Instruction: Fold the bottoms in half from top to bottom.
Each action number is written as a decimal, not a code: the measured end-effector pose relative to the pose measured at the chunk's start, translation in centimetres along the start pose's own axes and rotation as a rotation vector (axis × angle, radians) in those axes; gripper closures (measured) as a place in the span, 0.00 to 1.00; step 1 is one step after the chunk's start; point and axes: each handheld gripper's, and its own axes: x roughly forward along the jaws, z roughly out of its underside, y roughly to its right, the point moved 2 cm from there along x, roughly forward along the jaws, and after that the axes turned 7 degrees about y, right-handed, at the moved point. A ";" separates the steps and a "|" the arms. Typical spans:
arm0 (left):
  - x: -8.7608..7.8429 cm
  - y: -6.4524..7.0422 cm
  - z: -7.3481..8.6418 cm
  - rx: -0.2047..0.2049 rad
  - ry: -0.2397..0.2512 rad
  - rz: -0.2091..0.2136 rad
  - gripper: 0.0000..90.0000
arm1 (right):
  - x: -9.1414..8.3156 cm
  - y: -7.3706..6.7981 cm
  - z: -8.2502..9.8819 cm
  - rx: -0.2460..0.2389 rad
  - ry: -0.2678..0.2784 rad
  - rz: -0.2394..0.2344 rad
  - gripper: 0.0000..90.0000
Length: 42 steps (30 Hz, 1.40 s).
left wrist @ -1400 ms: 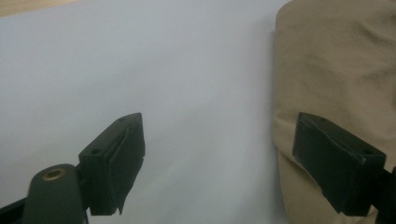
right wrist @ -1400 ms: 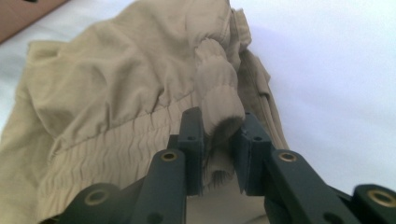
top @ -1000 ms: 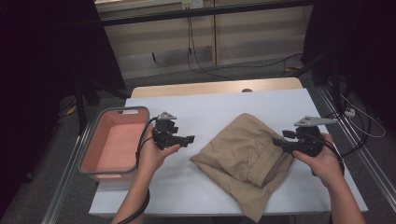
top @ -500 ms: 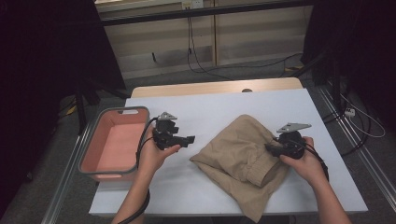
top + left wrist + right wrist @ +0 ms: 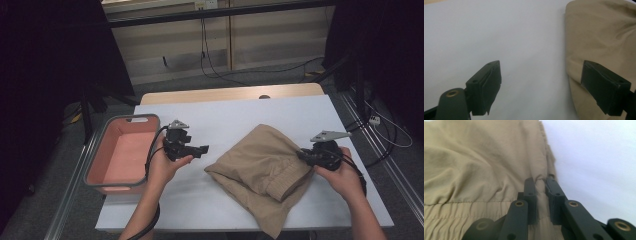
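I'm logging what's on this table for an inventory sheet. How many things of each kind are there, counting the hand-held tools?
Khaki garment: 1
Pink bin: 1
Hand-held tools: 2, left tool and right tool
Total: 4

A lab or recording studio rather than a home. At its centre stands a plain white tabletop [image 5: 240, 120] with a bare wooden strip along its far edge, lit from above while everything around it falls into darkness. Black drapes or dark panels close in to the left and right of the tabletop. Beyond its far edge, loose black cables [image 5: 212, 55] hang down and trail across a grey floor in front of pale wall panels. More cables [image 5: 385, 130] lie on the floor to the right of the tabletop, beside a metal rail [image 5: 387, 170] that runs along that side. A similar rail runs along its left side.
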 end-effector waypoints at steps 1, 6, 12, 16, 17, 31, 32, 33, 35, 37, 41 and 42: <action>0.0 0.1 0.0 0.000 -0.003 0.001 0.18 | -0.3 0.2 0.1 0.015 -0.001 -0.012 0.89; 0.5 0.6 0.3 -0.011 -0.009 0.013 0.18 | 0.4 -0.2 0.4 -0.016 -0.009 -0.028 0.84; 1.4 1.5 1.3 -0.005 -0.045 0.027 0.18 | 0.7 -0.7 -0.1 0.001 0.016 -0.055 0.55; 1.8 2.2 1.9 0.011 -0.072 0.044 0.18 | 0.9 -1.3 -0.6 0.007 0.030 -0.041 0.33; 1.8 2.3 2.1 0.027 -0.084 0.044 0.19 | 0.9 -1.4 -0.7 0.005 0.039 -0.045 0.30; 1.0 2.8 5.4 0.006 -0.107 0.078 0.30 | 1.0 -2.0 -1.3 0.031 0.076 -0.025 0.14; 0.8 2.8 5.3 -0.002 -0.093 0.072 0.30 | 1.1 -2.0 -1.3 0.031 0.076 -0.023 0.14; 0.6 2.7 5.3 0.001 -0.098 0.076 0.30 | 1.0 -2.0 -1.3 0.031 0.077 -0.020 0.14; 0.4 2.7 5.3 -0.008 -0.088 0.080 0.29 | 1.0 -2.0 -1.3 0.034 0.080 -0.019 0.14; 0.3 2.9 5.1 -0.017 -0.074 0.087 0.28 | 0.9 -2.0 -1.4 0.036 0.086 -0.018 0.14; 0.4 3.6 4.9 -0.013 -0.083 0.105 0.29 | 0.7 -2.1 -1.5 0.036 0.094 -0.016 0.14; 0.6 3.8 5.0 -0.005 -0.091 0.104 0.30 | 0.7 -2.1 -1.5 0.034 0.095 -0.017 0.14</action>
